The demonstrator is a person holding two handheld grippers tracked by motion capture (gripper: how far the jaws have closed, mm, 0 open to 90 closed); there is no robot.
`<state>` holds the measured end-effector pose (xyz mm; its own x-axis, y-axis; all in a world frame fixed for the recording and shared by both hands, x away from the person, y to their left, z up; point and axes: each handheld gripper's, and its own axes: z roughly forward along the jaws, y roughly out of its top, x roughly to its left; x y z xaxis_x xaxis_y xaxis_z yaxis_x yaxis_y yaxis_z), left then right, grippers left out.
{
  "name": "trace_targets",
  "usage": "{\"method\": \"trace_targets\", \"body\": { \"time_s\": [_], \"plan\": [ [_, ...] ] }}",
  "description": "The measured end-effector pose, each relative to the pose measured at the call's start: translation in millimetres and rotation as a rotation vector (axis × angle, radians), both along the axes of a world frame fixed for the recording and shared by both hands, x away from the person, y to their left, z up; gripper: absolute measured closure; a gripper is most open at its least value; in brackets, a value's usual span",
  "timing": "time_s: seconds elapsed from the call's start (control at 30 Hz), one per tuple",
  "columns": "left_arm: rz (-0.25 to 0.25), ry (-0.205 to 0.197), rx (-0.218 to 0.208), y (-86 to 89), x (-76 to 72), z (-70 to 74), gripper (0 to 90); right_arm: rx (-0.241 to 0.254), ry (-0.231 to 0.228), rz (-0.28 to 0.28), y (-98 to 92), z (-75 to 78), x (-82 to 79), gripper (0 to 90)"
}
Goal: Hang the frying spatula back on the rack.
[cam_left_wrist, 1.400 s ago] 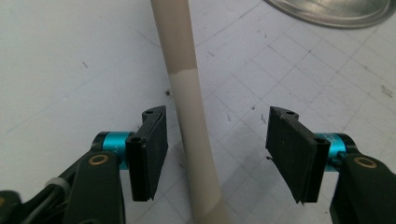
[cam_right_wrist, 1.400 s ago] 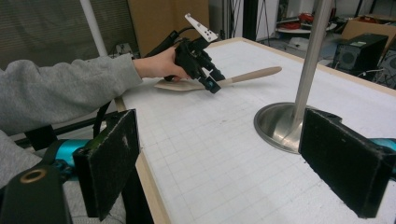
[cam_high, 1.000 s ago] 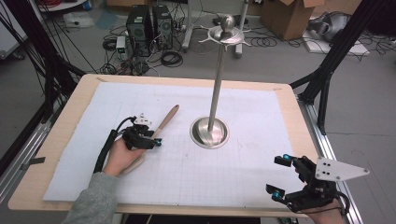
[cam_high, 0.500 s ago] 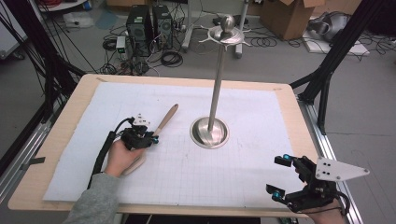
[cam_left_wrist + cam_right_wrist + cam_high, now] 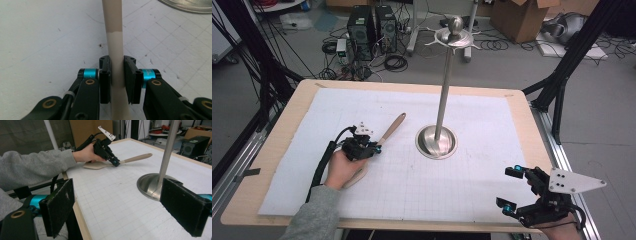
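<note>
spatula handle | left gripper jaws just closed on it (flat on mat)

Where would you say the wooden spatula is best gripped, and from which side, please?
On the slim handle of the wooden spatula, from above with jaws across it: it lies flat, and its blade is too broad. The left gripper, whose jaws have just been closing, already straddles the handle there.

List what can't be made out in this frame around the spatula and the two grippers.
- Spatula blade: high view, mostly under the person's left hand.
- Spatula handle tip: left gripper view, cut off by the top edge.
- Stand top: right gripper view, cut off by the top edge.
- Right gripper cable: high view, cut off by the bottom edge.
</note>
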<state>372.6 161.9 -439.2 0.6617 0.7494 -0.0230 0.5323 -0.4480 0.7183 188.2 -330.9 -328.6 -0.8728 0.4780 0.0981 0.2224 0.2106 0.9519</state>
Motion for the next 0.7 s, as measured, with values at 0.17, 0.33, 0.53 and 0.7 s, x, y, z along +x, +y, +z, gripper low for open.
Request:
{"method": "trace_targets", "body": {
  "time_s": [0.17, 0.33, 0.53, 0.7],
  "plan": [
    [0.004, 0.006, -0.003, 0.3, 0.1, 0.4, 77.5, 0.0, 0.001, 0.001, -0.4, 0.4, -0.3, 11.7],
    [0.004, 0.006, -0.003, 0.9, -0.1, 0.9, 77.6, -0.001, 0.002, 0.001, 0.1, 0.2, 0.1, 11.7],
    [0.005, 0.007, -0.021, 3.8, -1.4, 4.2, 77.5, -0.004, -0.004, 0.003, 0.4, 0.6, 0.5, 11.7],
    [0.0, -0.017, -0.099, 14.1, -5.2, 16.7, 77.5, -0.004, -0.004, 0.003, 0.7, 0.4, 1.8, 11.7]
  ]
}}
